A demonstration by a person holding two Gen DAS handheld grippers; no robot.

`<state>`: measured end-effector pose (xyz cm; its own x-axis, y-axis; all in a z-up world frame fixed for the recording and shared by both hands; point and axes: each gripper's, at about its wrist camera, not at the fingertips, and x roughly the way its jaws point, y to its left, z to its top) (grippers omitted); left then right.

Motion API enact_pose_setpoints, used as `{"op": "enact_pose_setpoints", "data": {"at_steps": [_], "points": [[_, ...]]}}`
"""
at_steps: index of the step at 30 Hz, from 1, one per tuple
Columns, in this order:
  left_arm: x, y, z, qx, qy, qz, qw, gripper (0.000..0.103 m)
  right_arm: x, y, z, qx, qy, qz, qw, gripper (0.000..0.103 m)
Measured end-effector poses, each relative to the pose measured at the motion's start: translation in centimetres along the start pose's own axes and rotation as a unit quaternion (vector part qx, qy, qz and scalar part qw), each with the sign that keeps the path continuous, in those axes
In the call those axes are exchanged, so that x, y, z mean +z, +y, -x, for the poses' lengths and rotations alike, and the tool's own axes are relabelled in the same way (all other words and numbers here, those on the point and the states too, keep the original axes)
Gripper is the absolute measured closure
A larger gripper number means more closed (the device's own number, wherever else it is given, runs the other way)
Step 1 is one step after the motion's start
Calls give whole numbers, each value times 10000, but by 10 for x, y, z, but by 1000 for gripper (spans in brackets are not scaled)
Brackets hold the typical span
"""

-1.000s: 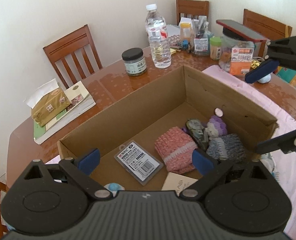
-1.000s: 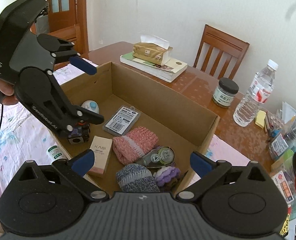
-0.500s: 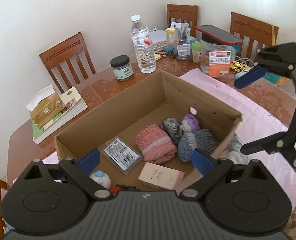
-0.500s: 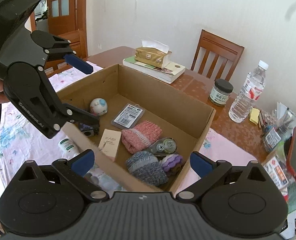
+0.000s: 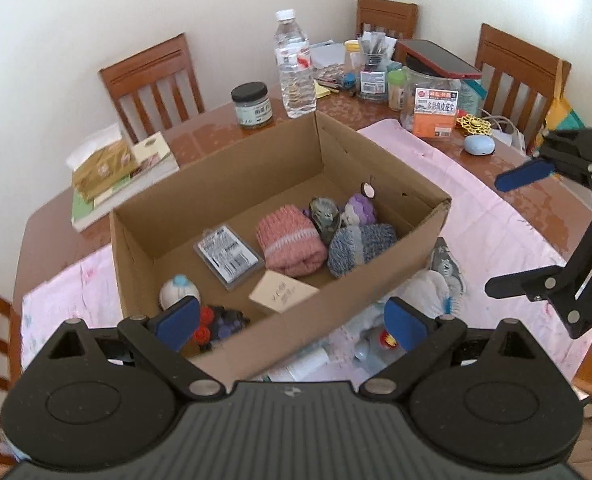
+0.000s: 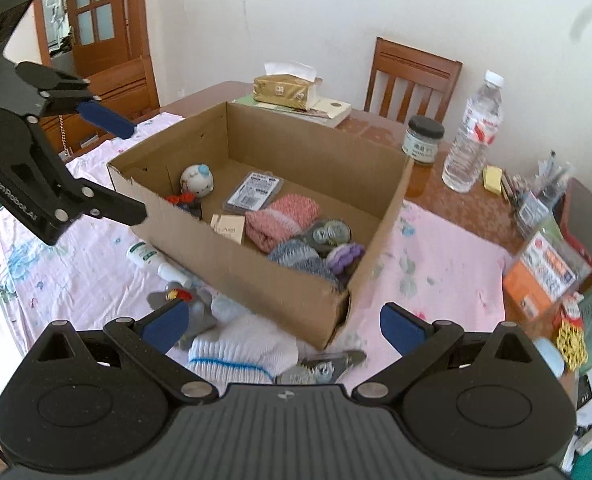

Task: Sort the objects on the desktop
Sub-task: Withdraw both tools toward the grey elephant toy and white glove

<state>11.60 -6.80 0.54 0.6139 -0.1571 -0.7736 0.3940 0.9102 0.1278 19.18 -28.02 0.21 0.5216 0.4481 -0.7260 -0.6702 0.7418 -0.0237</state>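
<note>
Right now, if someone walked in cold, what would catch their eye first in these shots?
The open cardboard box in the middle of the table, with a pink knitted roll and a blue-grey one lying side by side inside. Then both grippers, left and right, open and empty above the items lying outside its near wall.

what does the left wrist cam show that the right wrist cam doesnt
Only the left wrist view shows the two chairs behind the far clutter, the whole red phone atop the clear jar, and the right gripper, open.

Only the right wrist view shows the wooden door, the lotion tube lying on the pink cloth beside the box, and the left gripper, open.

Both show the cardboard box with the pink knit roll, carded pack and round white toy inside, plus the water bottle, dark-lidded jar and white glove outside.
</note>
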Motion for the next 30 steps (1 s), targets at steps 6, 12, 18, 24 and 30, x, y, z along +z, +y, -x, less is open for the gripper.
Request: {"op": "enact_pose_setpoints", "data": {"at_steps": [6,12,18,24,30], "points": [[-20,-5,0,18,155,503,9986,5,-21,-4,6,51,-17,-370,9993,0],[-35,-14,-13,134,319,757,9965,5,-39,-12,2,124,93,-712,9973,0],[-41,-26,-22,50,407,1080,9933,5,-52,-15,0,211,198,-747,9968,0],[-34,-37,-30,16,352,1419,9893,5,-58,-19,-4,380,239,-743,9962,0],[-26,-43,-45,63,336,1684,9851,5,-65,-26,-9,522,299,-777,9952,0]]}}
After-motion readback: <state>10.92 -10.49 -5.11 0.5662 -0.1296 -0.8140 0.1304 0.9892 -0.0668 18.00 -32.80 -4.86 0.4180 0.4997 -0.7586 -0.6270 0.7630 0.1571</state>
